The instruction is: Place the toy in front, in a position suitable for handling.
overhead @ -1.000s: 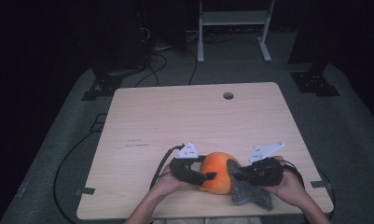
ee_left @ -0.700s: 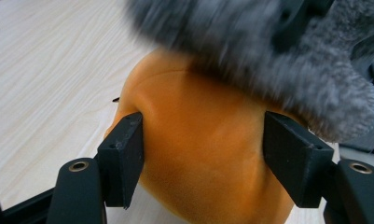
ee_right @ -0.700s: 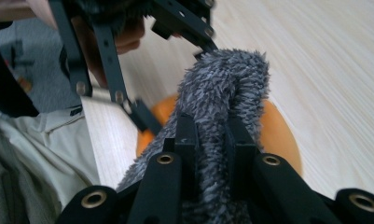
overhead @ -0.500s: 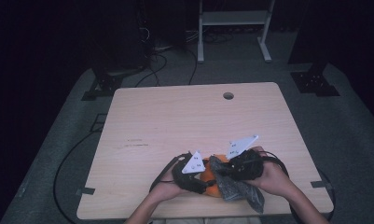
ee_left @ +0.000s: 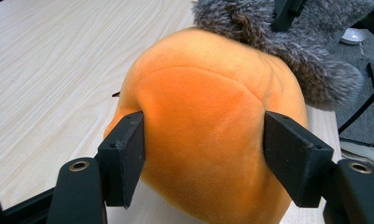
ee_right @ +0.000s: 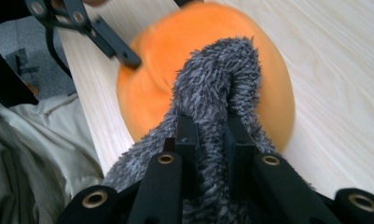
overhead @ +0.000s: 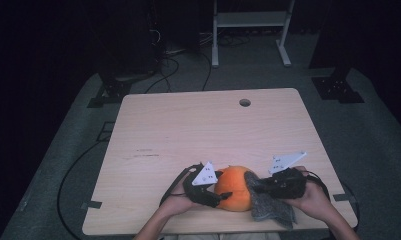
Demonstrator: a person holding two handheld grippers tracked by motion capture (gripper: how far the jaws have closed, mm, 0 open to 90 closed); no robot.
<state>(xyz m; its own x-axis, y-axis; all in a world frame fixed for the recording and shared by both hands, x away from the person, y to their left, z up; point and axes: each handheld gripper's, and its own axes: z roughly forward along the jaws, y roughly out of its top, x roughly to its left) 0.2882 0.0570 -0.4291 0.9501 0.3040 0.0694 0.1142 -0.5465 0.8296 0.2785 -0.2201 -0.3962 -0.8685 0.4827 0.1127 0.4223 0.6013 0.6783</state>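
An orange plush ball [overhead: 235, 187] sits near the table's front edge. My left gripper [overhead: 220, 196] comes at it from the left, and in the left gripper view both pads [ee_left: 126, 154] press into the orange plush [ee_left: 203, 112], denting it. My right gripper [overhead: 260, 186] is on the ball's right, shut on a grey fuzzy cloth [overhead: 270, 207]. In the right gripper view the cloth [ee_right: 217, 79] is pinched in my right gripper [ee_right: 211, 135] and lies over the orange plush [ee_right: 152, 93]. The grey cloth [ee_left: 310, 56] drapes on the ball's far side.
The light wooden table [overhead: 188, 130] has a round cable hole [overhead: 245, 102] near its far edge. Black cables [overhead: 73, 170] trail on the grey floor at the left. A white stand [overhead: 248, 30] is beyond the table. Beige trousers [ee_right: 40, 140] show below the front edge.
The right gripper swung left over the ball with the grey cloth half a second ago and has come back to the right. The left gripper has barely moved on the ball.
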